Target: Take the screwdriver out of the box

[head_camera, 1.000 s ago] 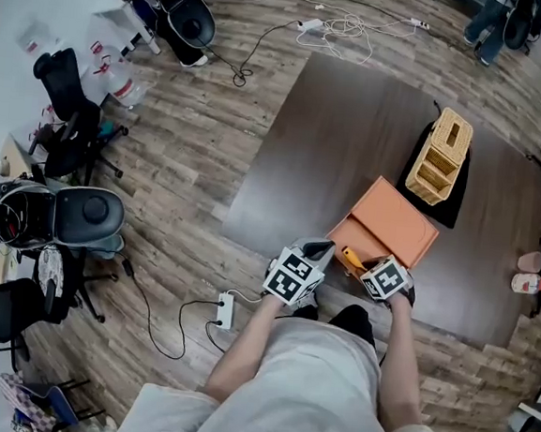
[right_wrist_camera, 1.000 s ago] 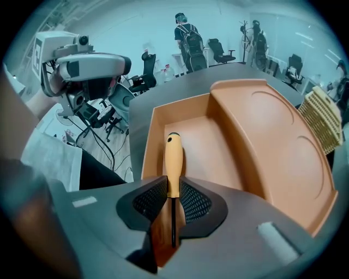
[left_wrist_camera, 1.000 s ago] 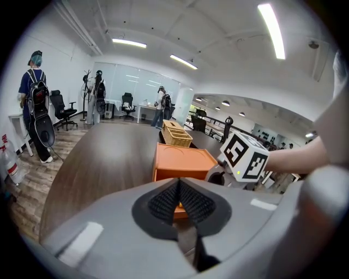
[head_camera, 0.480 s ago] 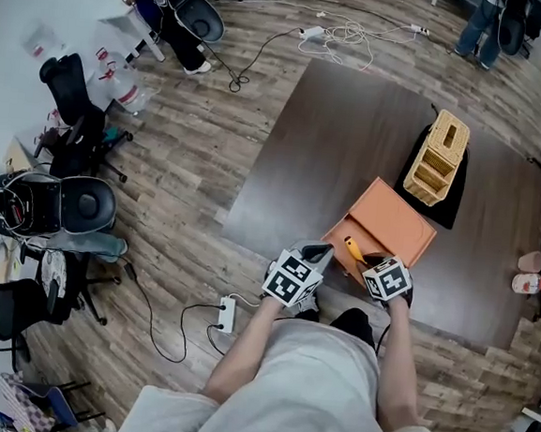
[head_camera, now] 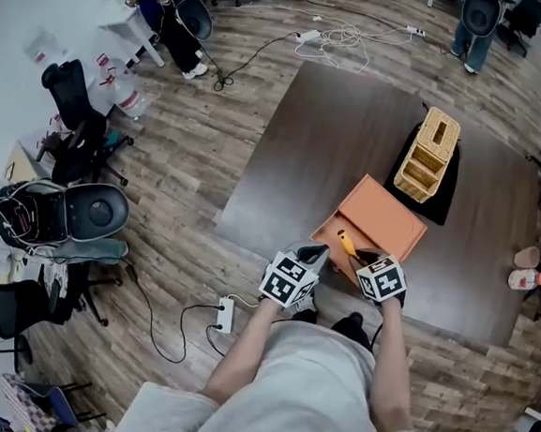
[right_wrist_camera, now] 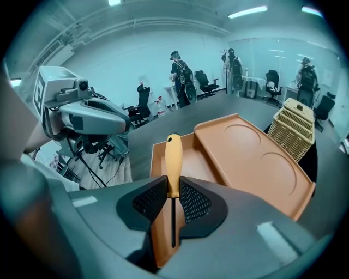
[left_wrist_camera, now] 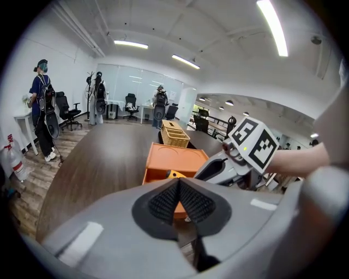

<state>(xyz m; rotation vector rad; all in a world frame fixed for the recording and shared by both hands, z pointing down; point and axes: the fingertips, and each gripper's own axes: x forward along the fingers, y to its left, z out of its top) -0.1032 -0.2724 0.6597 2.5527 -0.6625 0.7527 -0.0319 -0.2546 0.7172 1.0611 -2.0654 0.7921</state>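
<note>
The right gripper (right_wrist_camera: 173, 185) pinches the screwdriver (right_wrist_camera: 173, 155) by the lower end of its yellow handle. The handle points forward over the open near part of the orange box (right_wrist_camera: 156, 159), and the thin dark shaft runs back between the pads toward the camera. An orange lid (right_wrist_camera: 252, 155) with 2 round recesses covers the far part of the box, just beside the handle on its right. Only the near end is uncovered.

The left gripper (left_wrist_camera: 178, 185) hovers near the box's near-left corner with its 2 pads pressed together and nothing between them.

The box lies at the near edge of a dark table (head_camera: 334, 131). Beyond it, well clear of both grippers, a wicker basket (head_camera: 428, 155) stands on a black mat (head_camera: 448, 184). A small bottle-like thing (head_camera: 526, 278) sits far off at the table's right edge — too small to tell more. On the wooden floor to the left are office chairs (head_camera: 92, 209) and a power strip (head_camera: 224, 312), and a person (right_wrist_camera: 180, 71) stands in the background.
</note>
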